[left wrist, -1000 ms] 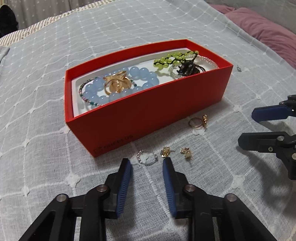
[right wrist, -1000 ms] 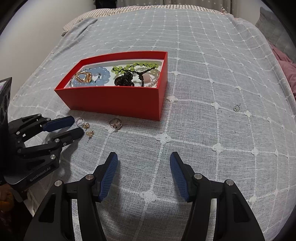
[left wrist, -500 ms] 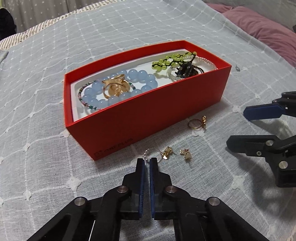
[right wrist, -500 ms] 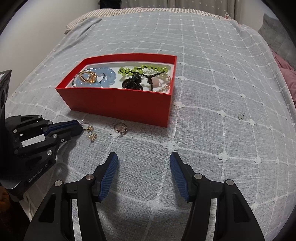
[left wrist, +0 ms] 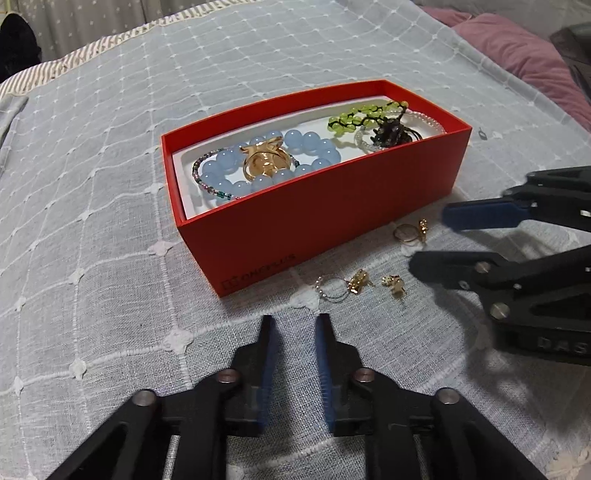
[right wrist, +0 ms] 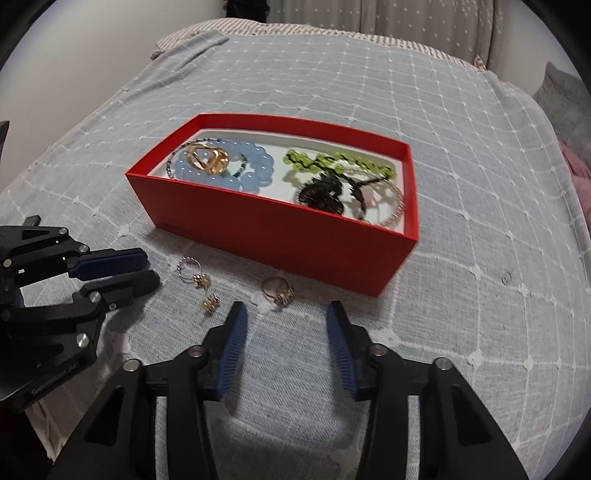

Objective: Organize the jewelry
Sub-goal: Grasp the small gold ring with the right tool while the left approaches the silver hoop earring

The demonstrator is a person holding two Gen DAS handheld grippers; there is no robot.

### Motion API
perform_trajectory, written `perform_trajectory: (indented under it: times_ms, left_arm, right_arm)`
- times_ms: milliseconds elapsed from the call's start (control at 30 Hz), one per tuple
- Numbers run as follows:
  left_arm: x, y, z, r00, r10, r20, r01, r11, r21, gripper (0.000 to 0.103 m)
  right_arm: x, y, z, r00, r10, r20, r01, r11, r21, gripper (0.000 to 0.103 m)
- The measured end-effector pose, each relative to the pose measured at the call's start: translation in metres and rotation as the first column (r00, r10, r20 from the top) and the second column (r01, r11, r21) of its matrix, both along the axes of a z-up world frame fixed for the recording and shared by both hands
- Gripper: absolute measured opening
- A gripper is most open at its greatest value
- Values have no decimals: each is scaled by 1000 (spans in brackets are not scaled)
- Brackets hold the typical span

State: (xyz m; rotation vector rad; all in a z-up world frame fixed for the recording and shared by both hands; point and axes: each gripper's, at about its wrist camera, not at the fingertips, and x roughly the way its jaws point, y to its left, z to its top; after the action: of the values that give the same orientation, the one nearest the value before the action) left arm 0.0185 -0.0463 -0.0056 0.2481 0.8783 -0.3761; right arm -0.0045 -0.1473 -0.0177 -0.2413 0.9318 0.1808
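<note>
A red box (left wrist: 325, 218) (right wrist: 280, 229) on the bed holds a blue bead bracelet (left wrist: 306, 147), a gold ring (left wrist: 264, 162), green beads (left wrist: 354, 116) and dark jewelry (left wrist: 388, 131). In front of it lie a beaded silver ring (left wrist: 332, 290) (right wrist: 188, 266), two gold earrings (left wrist: 358, 282) (left wrist: 393, 284) and a gold ring (left wrist: 408, 232) (right wrist: 277, 290). My left gripper (left wrist: 293, 328) (right wrist: 147, 267) is slightly open and empty, just short of the silver ring. My right gripper (right wrist: 282, 317) (left wrist: 428, 240) is open and empty, near the gold ring.
The grey checked bedspread (right wrist: 461, 129) covers the whole bed. A pink pillow (left wrist: 517, 48) lies at the far right. A tiny metal piece (right wrist: 506, 277) lies on the cover right of the box. A striped sheet (right wrist: 332, 31) is at the head.
My left gripper shut near the silver ring half a second ago, then opened a little and drew back empty. My right gripper moved forward toward the gold ring, staying open.
</note>
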Motion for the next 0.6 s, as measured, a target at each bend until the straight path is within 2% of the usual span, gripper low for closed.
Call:
perform_trajectory:
  times_ms: [33, 100, 167, 233, 600]
  left_arm:
    - [0, 0, 0, 1000, 0, 0, 0, 1000, 1, 23]
    - [0, -1, 0, 1000, -1, -1, 1, 1000, 1, 23]
    - [1, -2, -1, 1000, -2, -4, 2, 1000, -4, 23]
    - [1, -2, -1, 1000, -10, -11, 10, 1000, -17, 23]
    - [11, -21, -6, 998, -56, -15, 56, 998, -3, 24]
  right_arm:
    - [1, 2, 0, 1000, 8, 3, -8, 1000, 0, 34]
    - [3, 4, 0, 1000, 28, 7, -28, 1000, -1, 16]
    - [2, 6, 1, 999, 34, 12, -34, 999, -5, 12]
    - [1, 8, 3, 999, 40, 15, -40, 999, -6, 3]
    - [-15, -11, 15, 999, 27, 28, -28, 999, 18, 2]
